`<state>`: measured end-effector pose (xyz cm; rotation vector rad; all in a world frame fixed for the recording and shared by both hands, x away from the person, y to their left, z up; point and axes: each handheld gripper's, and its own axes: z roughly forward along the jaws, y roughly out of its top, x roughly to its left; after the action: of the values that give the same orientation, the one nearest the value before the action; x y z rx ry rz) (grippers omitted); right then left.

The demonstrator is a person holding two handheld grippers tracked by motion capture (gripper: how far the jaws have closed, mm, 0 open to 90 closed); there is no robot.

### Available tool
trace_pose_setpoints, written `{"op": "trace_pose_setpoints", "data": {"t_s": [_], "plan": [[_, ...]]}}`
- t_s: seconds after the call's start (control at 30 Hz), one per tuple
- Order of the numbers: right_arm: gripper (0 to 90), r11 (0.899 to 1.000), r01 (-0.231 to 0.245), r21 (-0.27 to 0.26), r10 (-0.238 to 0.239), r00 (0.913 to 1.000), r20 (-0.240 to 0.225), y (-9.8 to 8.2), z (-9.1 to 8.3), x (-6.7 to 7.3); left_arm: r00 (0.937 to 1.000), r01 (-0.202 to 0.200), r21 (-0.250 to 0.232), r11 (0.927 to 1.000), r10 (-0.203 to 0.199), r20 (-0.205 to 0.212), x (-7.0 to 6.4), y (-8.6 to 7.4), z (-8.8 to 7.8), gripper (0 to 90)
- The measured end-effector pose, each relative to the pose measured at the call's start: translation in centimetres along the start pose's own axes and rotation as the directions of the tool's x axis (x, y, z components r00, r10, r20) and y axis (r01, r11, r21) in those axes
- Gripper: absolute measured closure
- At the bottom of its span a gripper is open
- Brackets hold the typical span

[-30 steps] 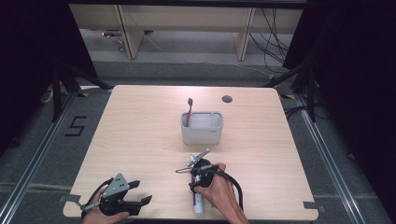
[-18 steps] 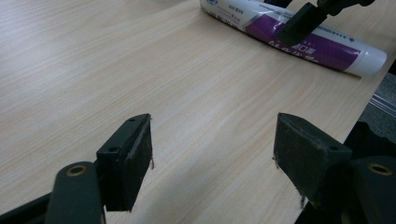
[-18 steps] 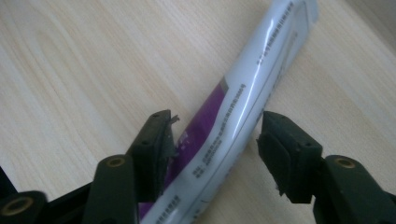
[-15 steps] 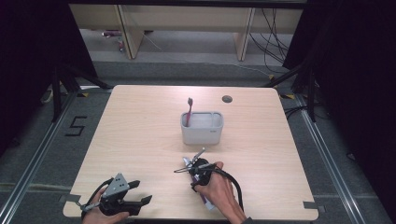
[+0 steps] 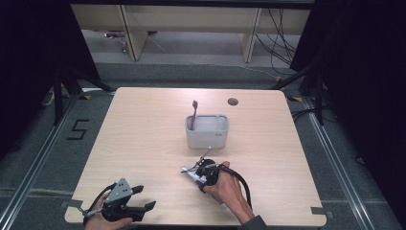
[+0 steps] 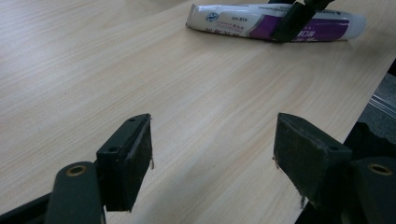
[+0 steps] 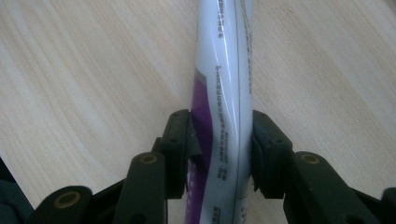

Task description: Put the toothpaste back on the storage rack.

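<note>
Your right gripper has the white and purple plastic toothpaste tube lying lengthwise between its jaws. They have just been closing, and both black pads now press the tube's glossy, rounded sides. The tube lies flat on the pale wood-grain tabletop, near the front edge and in front of the grey, rounded rectangular plastic holder. A pink toothbrush stands tilted in the holder's left end.

Your left gripper sits at the table's front left corner, well apart from the tube, its jaws spread wide with only bare wood between the matte, block-shaped pads.
</note>
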<state>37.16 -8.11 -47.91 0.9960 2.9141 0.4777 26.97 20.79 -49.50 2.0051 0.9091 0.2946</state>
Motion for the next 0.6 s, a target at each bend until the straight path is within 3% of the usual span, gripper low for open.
{"op": "trace_pose_setpoints", "data": {"t_s": [0.33, 0.47, 0.6], "plan": [[66.4, 0.999, -0.02, 0.028, 0.021, 0.998, -0.059, 0.38, 0.04, -0.93, 1.0, -0.006, 0.002, 1.0, 0.006, 0.001, 0.04, 0.03, -0.03, 27.9], [73.4, 0.999, -0.01, 0.041, 0.013, 0.9978, -0.065, 0.55, 0.11, -0.95, 1.0, -0.01, 0.003, 0.9999, 0.01, 0.0, 0.05, 0.01, -0.08, 27.9], [74.5, 0.999, -0.009, 0.046, 0.012, 0.9982, -0.058, 0.63, 0.1, -0.82, 1.0, -0.008, 0.002, 1.0, 0.008, -0.005, -0.05, -0.08, -0.04, 28.0]]}}
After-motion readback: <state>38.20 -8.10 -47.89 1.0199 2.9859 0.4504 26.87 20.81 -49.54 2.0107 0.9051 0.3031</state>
